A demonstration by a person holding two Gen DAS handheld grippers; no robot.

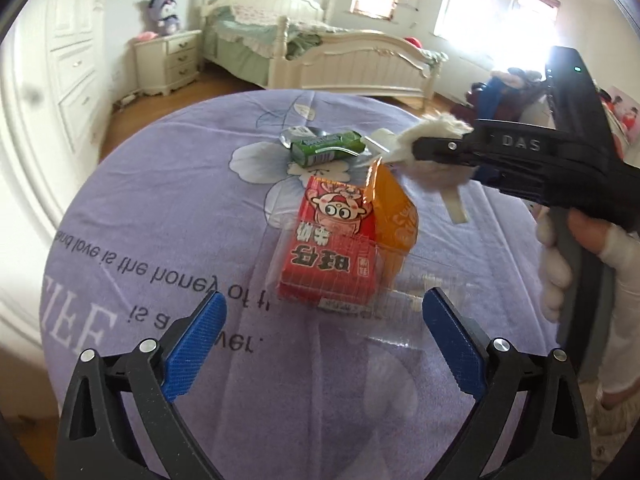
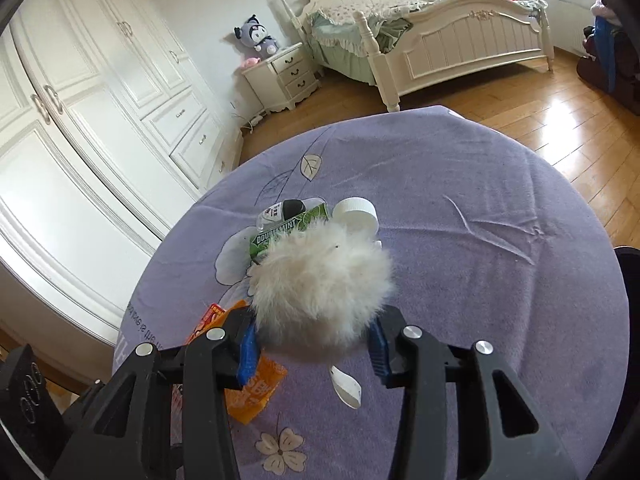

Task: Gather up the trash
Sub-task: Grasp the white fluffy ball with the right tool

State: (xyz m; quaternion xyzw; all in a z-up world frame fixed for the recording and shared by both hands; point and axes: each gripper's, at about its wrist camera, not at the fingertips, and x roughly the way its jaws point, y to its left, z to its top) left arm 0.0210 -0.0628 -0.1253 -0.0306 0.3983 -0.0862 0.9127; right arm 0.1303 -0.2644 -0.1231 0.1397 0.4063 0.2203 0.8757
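Note:
A red snack box [image 1: 332, 248] lies on the purple cloth [image 1: 160, 216], with an orange wrapper [image 1: 394, 212] beside it and a green gum pack [image 1: 326, 148] further back. My left gripper [image 1: 324, 336] is open just in front of the red box, above clear plastic wrap [image 1: 404, 312]. My right gripper [image 2: 312, 340] is shut on a white fluffy ball [image 2: 324, 284] with a white tag [image 2: 346, 388], held above the table. In the right wrist view the gum pack [image 2: 280, 232], a white cap [image 2: 356, 212] and the orange wrapper [image 2: 256, 392] lie below it.
A small sachet [image 2: 280, 210] lies behind the gum pack. The table's edges drop to a wood floor [image 2: 520, 120]. White wardrobes [image 2: 100, 100], a nightstand [image 2: 284, 76] and a bed [image 2: 440, 36] stand beyond.

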